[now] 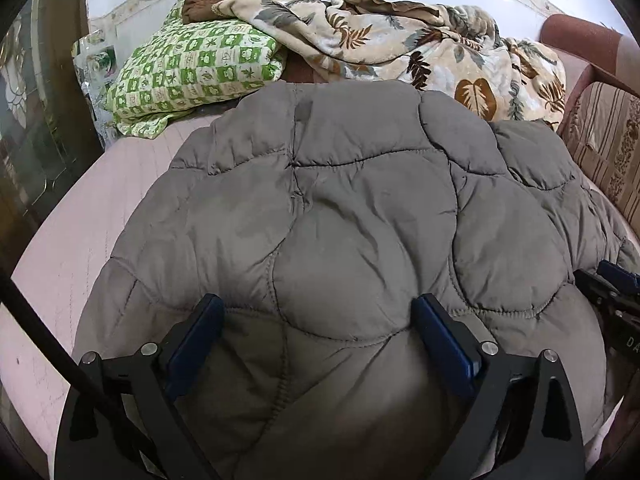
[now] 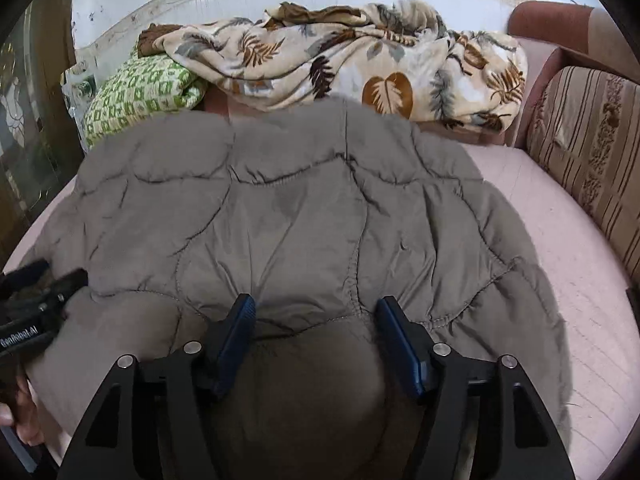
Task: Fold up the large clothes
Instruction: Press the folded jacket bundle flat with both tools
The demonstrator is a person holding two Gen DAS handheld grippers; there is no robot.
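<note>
A grey quilted jacket (image 1: 340, 208) lies spread flat on the pink bed (image 1: 72, 248), covering most of it, and everything else is best placed from that jacket. Beyond its far edge sit a green checked pillow (image 1: 192, 76) toward the left and a crumpled leaf-print blanket (image 1: 420, 48) toward the right. A striped sofa cushion (image 2: 592, 136) stands past the jacket's right side. The left gripper (image 1: 320, 316) hangs over the jacket's near edge with its blue fingers (image 1: 200, 340) spread wide, nothing pinched between them. The right gripper (image 2: 316, 316) is also at the near edge, further right, its fingers (image 2: 396, 340) apart and gripping nothing; the padded cloth bulges up between them.
</note>
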